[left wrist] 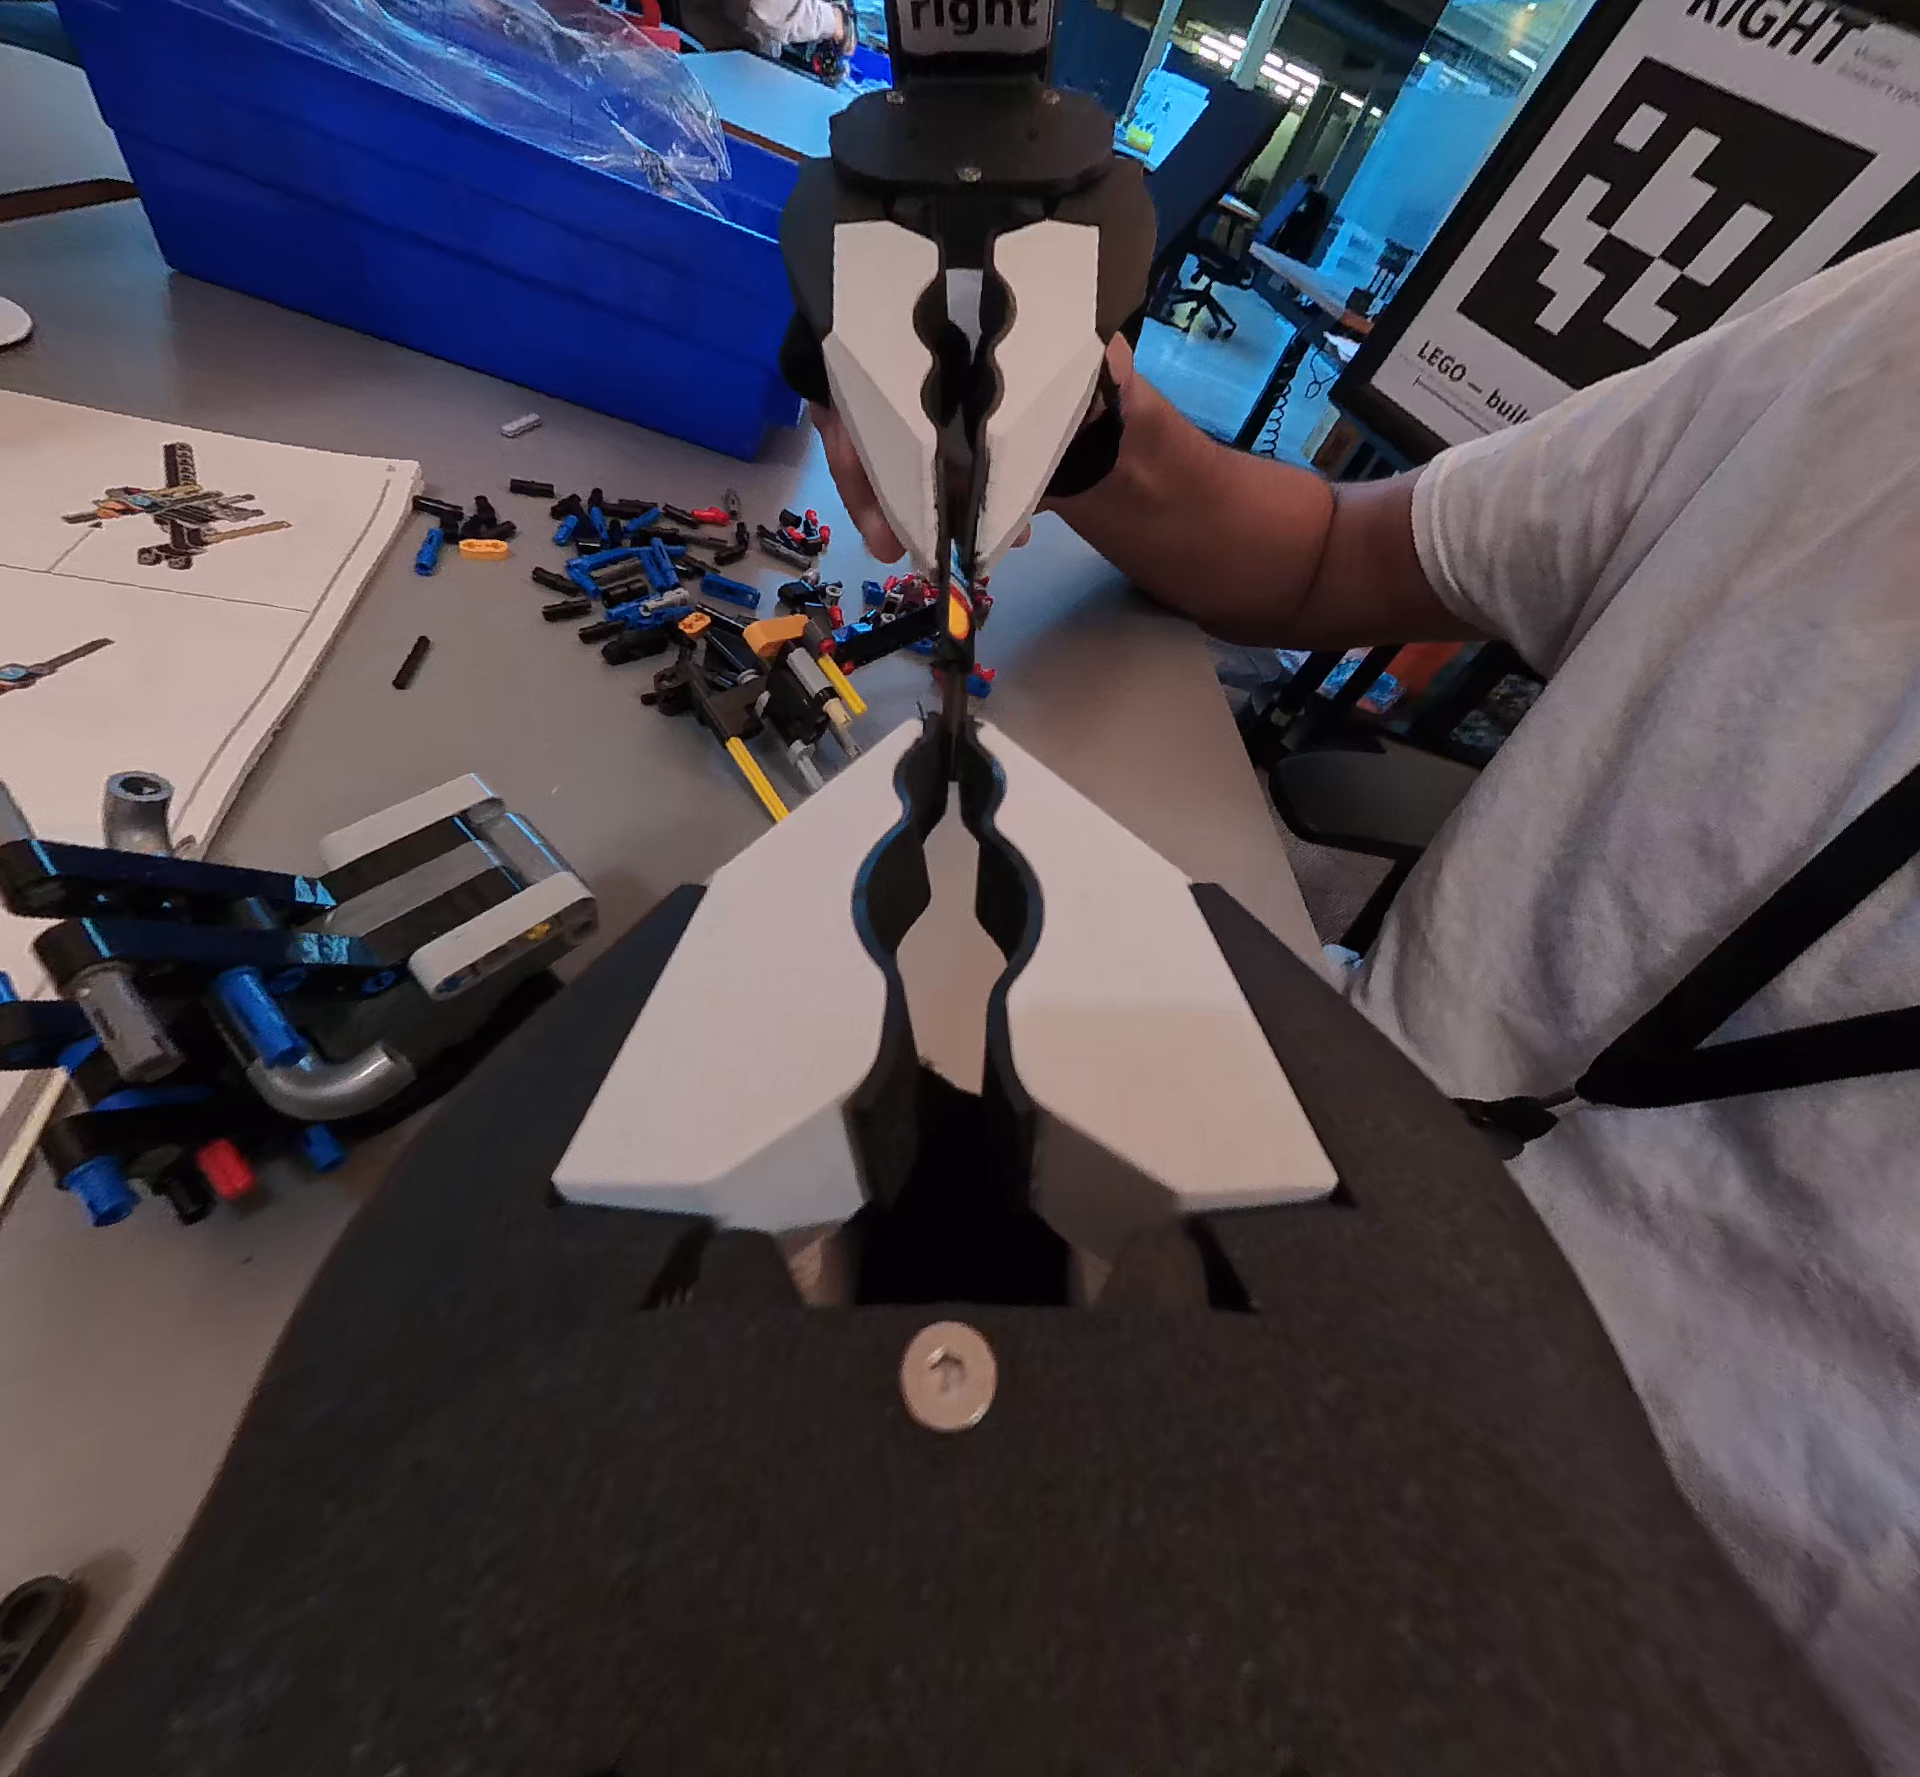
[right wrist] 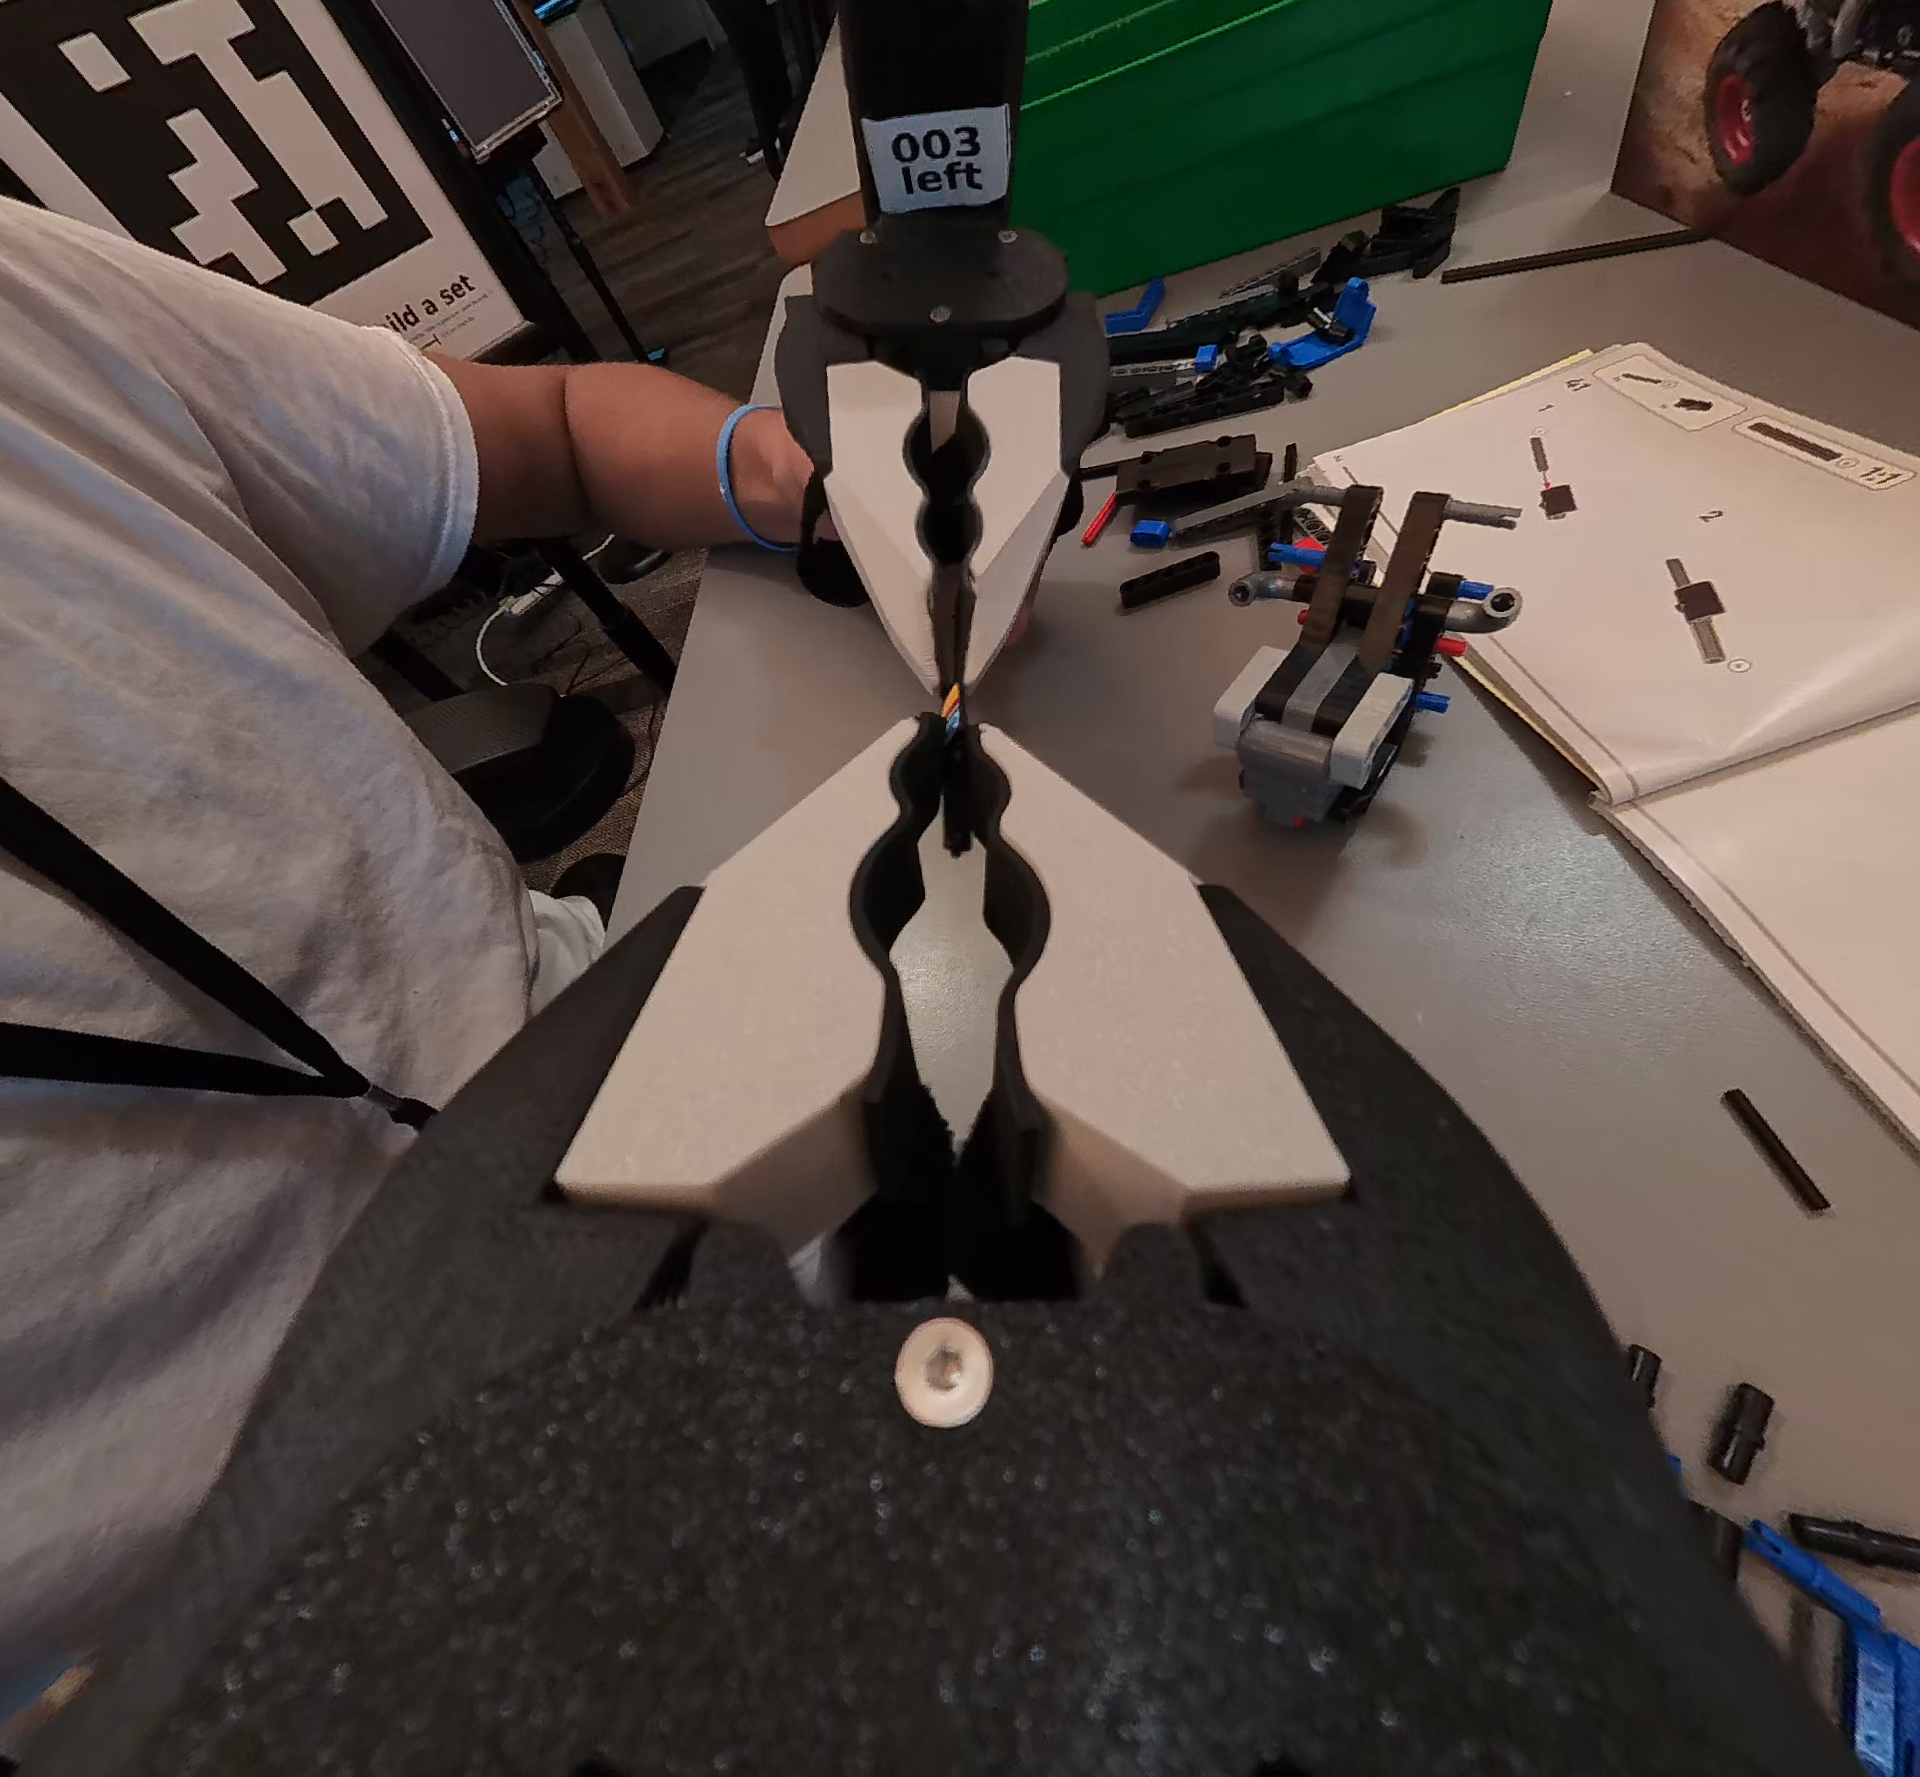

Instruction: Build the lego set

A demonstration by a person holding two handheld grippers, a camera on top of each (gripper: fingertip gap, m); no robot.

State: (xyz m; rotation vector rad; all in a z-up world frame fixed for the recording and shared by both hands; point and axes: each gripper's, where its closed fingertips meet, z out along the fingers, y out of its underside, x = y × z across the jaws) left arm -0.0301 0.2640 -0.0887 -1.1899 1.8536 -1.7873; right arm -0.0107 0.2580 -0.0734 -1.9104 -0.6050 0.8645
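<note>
My two grippers meet tip to tip above the grey table (left wrist: pixel 582 740). In the left wrist view my left gripper (left wrist: pixel 948 735) is shut on a thin black end of a small black and orange lego piece (left wrist: pixel 951 641). The right gripper (left wrist: pixel 951 574) faces it and is shut on the piece's other end. In the right wrist view my right gripper (right wrist: pixel 951 735) pinches the black piece (right wrist: pixel 956 792), and the left gripper (right wrist: pixel 951 678) closes on its far tip. A partly built grey, black and blue lego model (left wrist: pixel 260 979) (right wrist: pixel 1340 678) stands on the table beside them.
A pile of loose lego parts (left wrist: pixel 665 574) lies behind the grippers, with more (right wrist: pixel 1205 387) near a green bin (right wrist: pixel 1278 65). There are also an open instruction booklet (left wrist: pixel 156 584) (right wrist: pixel 1683 574), a blue bin (left wrist: pixel 436 200), the set's box (right wrist: pixel 1808 65), and the person's arms and torso along the table edge. Less than 4 cm separates the two grippers' tips.
</note>
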